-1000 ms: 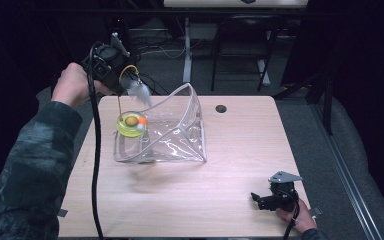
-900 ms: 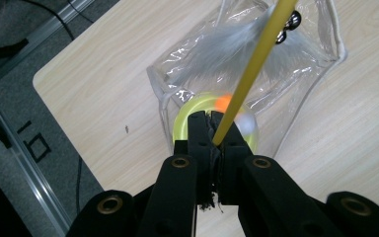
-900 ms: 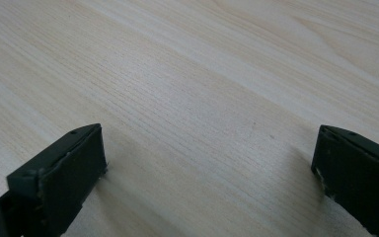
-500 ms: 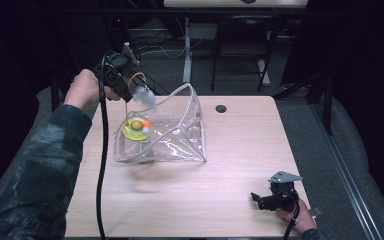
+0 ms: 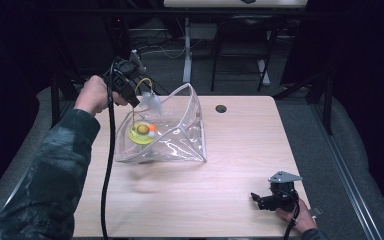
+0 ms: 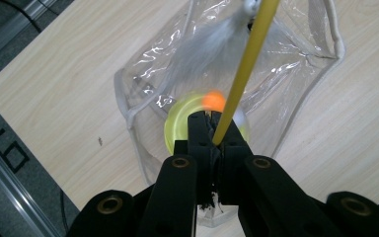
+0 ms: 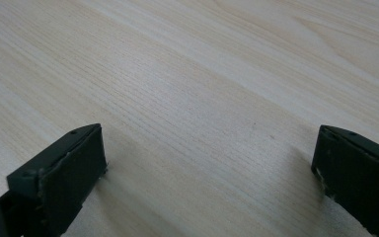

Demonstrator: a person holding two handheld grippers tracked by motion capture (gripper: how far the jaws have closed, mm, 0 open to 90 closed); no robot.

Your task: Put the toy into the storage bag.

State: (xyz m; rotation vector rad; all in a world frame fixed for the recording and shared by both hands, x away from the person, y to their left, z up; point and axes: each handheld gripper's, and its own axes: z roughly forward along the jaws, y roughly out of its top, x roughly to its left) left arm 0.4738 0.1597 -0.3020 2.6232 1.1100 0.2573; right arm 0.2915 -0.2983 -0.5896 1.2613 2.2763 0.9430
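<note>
Left gripper [image 6: 212,140] pinches yellow wand [image 6: 244,74], feather probably inside clear bag [image 5: 180,135] near table's [image 5: 240,200] far-left corner; insertion unfinished. Right gripper [image 7: 207,168] spread, idle at near-right corner.

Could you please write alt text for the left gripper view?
The left gripper, jaws shut, grips a yellow wand with a grey feather above a clear plastic bag holding a yellow disc and orange ball, on a wooden table.

Left claw [image 6: 212,129], clamped on the yellow wand [image 6: 242,74], now sits higher and farther back than a second ago; the grey feather tuft [image 5: 152,101] is lifted above the clear pouch's [image 5: 180,135] rim, away from the yellow disc [image 5: 141,134].
</note>
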